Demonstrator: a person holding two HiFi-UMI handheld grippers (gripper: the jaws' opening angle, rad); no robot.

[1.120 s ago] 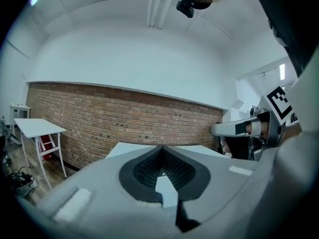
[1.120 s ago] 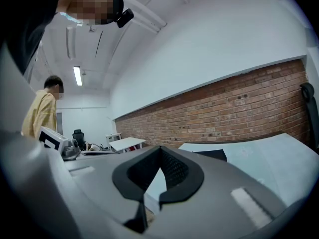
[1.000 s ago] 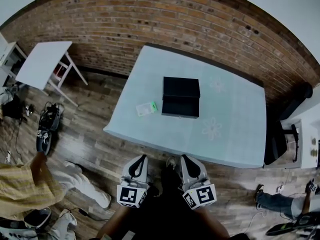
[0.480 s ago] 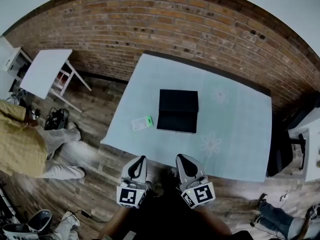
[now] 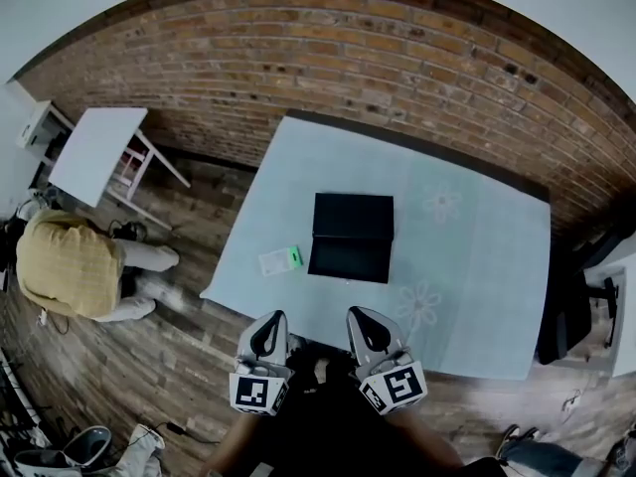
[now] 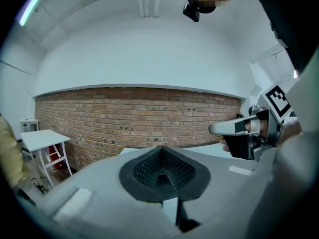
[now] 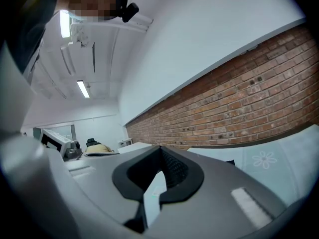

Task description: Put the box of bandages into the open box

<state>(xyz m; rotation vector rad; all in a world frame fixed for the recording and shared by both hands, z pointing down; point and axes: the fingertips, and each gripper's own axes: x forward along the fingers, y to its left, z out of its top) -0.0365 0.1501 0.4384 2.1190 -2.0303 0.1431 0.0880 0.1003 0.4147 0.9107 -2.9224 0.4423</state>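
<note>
The box of bandages [image 5: 279, 260], small and white with a green mark, lies on the pale blue table [image 5: 467, 266] near its left front corner. Just to its right sits the open black box [image 5: 350, 237], lid folded back. My left gripper [image 5: 270, 324] and right gripper [image 5: 363, 318] are held side by side at the table's near edge, well short of both boxes. Each is shut with nothing in it. In the left gripper view the jaws [image 6: 160, 156] meet at the tip, and the right gripper [image 6: 214, 129] shows beside them. The right gripper view shows its own jaws [image 7: 160, 152] closed.
A person in a yellow shirt [image 5: 75, 266] crouches on the wooden floor to the left. A small white table [image 5: 94, 152] stands at the back left. The brick wall [image 5: 397, 68] runs behind the table. A dark chair [image 5: 571, 306] is at the right.
Both grippers have come forward to the table's near edge, and the table sits closer in view. The person in yellow has shifted along the left side of the floor.
</note>
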